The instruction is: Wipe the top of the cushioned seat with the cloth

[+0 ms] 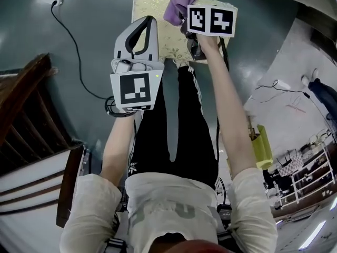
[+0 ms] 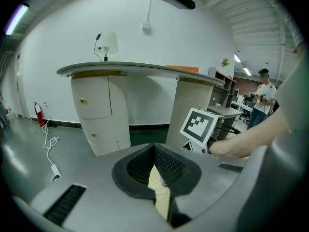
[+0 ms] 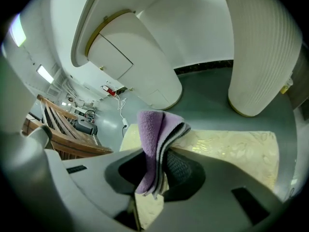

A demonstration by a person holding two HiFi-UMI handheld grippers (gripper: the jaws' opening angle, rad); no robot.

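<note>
In the head view the marker cube (image 1: 211,20) on the right gripper (image 1: 196,45) covers its jaws and the lower end of the cloth (image 1: 178,3). With the left gripper (image 1: 143,28), it hides the near edge of the cushioned seat (image 1: 150,4). In the left gripper view only a pale sliver of the cushioned seat shows. A wooden chair (image 1: 26,104) is cut off at the head view's left edge.

One cloth (image 3: 150,129), one cushioned seat (image 3: 231,151).
</note>
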